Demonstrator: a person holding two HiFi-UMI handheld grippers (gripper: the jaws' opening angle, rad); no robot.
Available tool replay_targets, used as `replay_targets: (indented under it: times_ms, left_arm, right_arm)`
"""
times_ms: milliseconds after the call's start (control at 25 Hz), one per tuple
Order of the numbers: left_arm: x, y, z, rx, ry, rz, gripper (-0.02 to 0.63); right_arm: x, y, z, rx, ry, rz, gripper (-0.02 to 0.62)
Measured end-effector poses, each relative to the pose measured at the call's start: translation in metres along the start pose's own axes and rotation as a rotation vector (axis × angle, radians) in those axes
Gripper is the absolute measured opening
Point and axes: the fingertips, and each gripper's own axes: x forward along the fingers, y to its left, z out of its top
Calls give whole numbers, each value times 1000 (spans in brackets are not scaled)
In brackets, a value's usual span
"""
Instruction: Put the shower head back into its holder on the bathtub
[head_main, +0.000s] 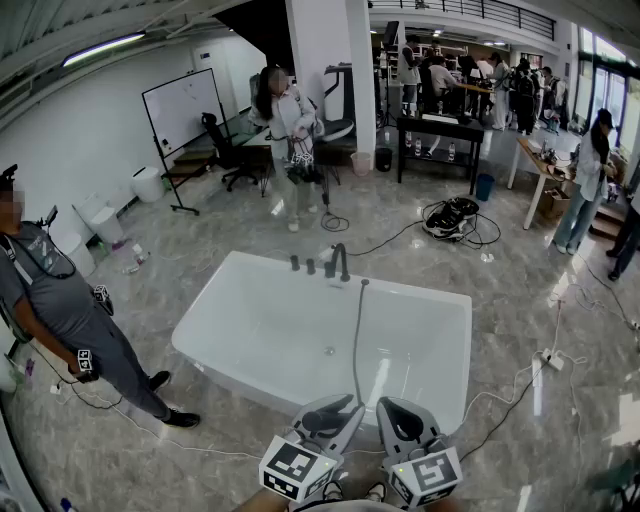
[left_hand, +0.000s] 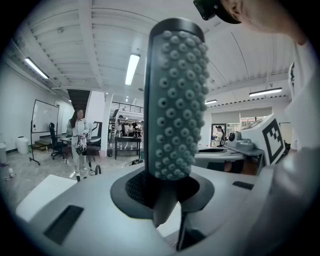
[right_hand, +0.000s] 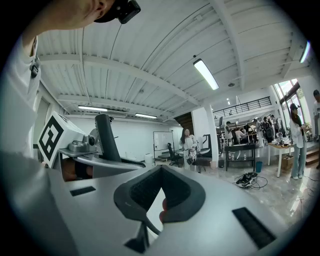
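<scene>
Left gripper (left_hand: 162, 192) clamps the shower head (left_hand: 177, 100) upright, well short of the far-rim fittings (head_main: 320, 265) on the bathtub (head_main: 230, 330). Right gripper (right_hand: 160, 182) is pinched together, empty. Drag from the hose (head_main: 356, 340) could twist the head loose.

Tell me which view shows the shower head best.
Left gripper view: the shower head fills the frame, nubbed face to camera, upright in the left gripper's jaws. Right gripper view catches only its dark edge, far left. Head view shows mainly its hose over the bathtub.
</scene>
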Motion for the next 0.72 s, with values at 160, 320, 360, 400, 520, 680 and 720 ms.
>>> replay_targets:
  times_ms: [160,320,360,400,520,680,720]
  left_arm:
    - [1,-4,-2,0,1,-1,86]
    - [-1,-3,-3,-2,2,-3,86]
    - [-1,-3,-3,-2,3,-4,86]
    - [-1,-3,-2,-1,4,-4,86]
    - [2,-3,-4,-1,9,-4,86]
    - [2,-5,-7,1,10,-6,86]
    - [2,-5,-5,3,8,-7,86]
  right_arm:
    - [-4,-2,-2,0,-1,1,14]
    - [-3,1,-2,-1,1,-3,14]
    - [-3,1,-1,-1,1,-3,14]
    - [-3,1,-1,-1,2,-3,14]
    - [-2,0,-2,19,-1,11,14]
    - [-7,-1,-2,52,-27,11,14]
    - [-8,-2,0,54,-35,11,14]
